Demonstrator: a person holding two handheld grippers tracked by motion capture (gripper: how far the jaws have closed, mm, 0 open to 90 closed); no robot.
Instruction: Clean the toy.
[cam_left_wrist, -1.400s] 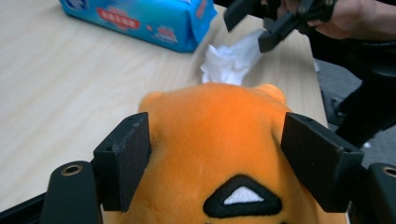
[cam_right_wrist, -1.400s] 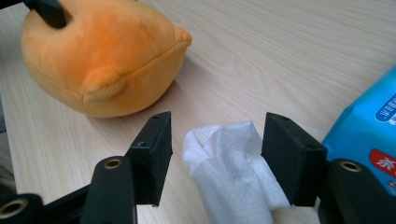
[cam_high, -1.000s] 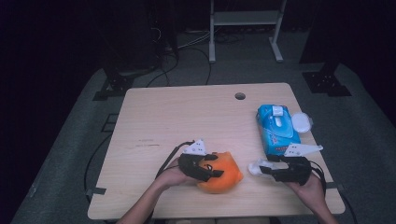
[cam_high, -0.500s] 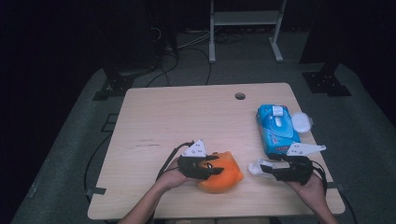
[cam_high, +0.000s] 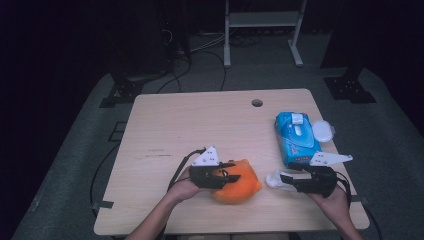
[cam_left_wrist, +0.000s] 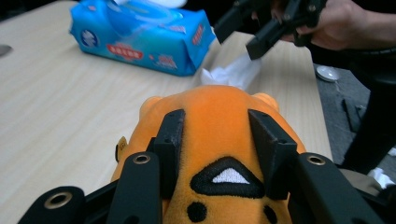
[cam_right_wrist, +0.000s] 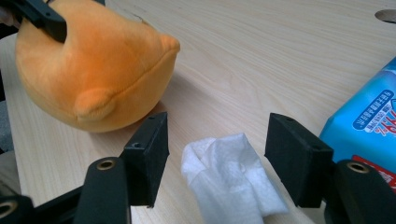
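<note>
In the left gripper view the bottom edge cuts off the lower face of the orange plush toy (cam_left_wrist: 219, 135), and the two black jaws hide its sides. At 12 o'clock the top edge cuts the blue wipes pack (cam_left_wrist: 140, 35); its printed label is too blurred to read. The right gripper (cam_left_wrist: 268, 23) at 1 o'clock is blurred and cut by the top edge. In the right gripper view the white wipe (cam_right_wrist: 229, 179) runs out at 6 o'clock, so where the jaws touch it cannot be seen, and the pack is cut at 3 o'clock
</note>
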